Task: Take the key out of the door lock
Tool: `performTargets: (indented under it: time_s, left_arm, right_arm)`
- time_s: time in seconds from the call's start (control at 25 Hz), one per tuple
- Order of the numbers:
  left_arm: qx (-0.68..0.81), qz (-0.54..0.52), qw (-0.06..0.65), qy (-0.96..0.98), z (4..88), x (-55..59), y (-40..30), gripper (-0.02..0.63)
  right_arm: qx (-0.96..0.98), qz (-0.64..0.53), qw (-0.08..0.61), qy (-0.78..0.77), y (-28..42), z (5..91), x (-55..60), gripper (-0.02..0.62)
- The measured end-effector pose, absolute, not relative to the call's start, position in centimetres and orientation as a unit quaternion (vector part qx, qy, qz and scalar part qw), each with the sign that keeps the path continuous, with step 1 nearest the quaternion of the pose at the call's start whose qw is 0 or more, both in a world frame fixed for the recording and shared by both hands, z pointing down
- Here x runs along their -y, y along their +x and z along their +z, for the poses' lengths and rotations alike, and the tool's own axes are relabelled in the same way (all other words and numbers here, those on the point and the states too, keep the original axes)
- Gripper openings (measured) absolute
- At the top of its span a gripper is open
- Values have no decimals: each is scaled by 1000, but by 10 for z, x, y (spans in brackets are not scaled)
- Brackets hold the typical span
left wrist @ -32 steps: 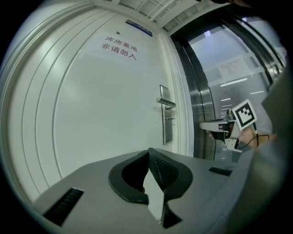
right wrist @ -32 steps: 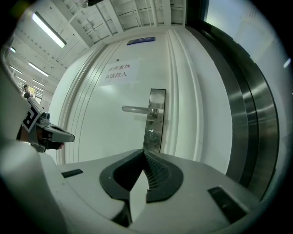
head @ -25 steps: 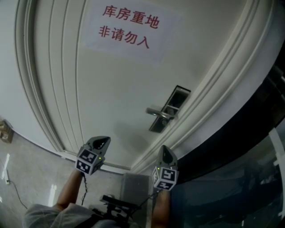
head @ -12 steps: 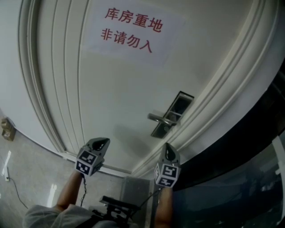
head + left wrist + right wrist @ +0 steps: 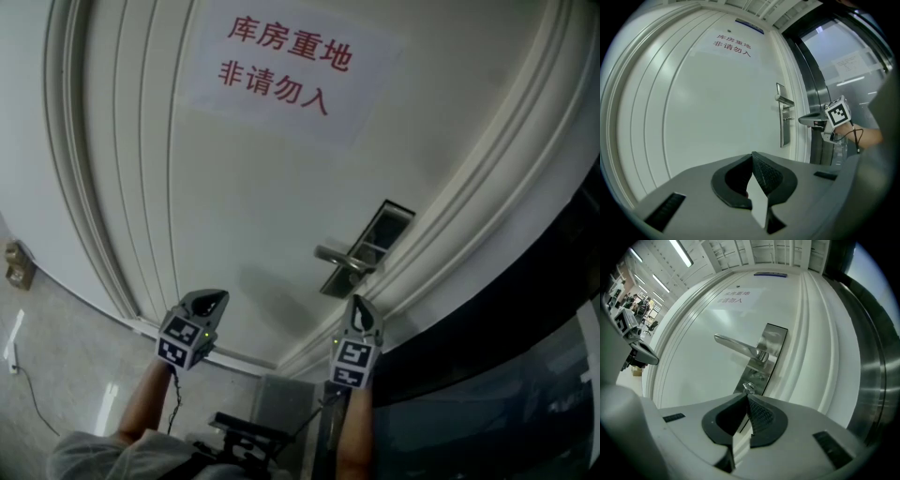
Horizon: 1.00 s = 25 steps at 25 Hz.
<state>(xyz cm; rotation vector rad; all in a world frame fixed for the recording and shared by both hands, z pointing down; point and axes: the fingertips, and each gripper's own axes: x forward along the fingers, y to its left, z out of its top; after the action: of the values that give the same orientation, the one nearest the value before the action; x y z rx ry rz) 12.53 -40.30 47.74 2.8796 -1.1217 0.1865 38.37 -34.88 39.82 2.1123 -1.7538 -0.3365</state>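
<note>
The white door [image 5: 262, 216] filled the frame. My right claw [image 5: 746, 398], jaws together and holding nothing, pointed at the key [image 5: 749, 388] at frame centre. Unless I opened it, I judged it would only knock the key.

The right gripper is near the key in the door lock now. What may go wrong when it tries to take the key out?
1. The right gripper has its jaws together just before the key; unless they open first, it may only push the key.
2. The lever handle stands close above the key, so a jaw might catch it.
</note>
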Motion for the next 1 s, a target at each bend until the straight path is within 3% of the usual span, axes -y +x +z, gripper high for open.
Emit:
performTargets:
  time_s: [1.0]
  left_arm:
    - [377,56,31,924,480,409,120,5]
  right_arm:
    - [569,-251,381,684,380,395,374,69]
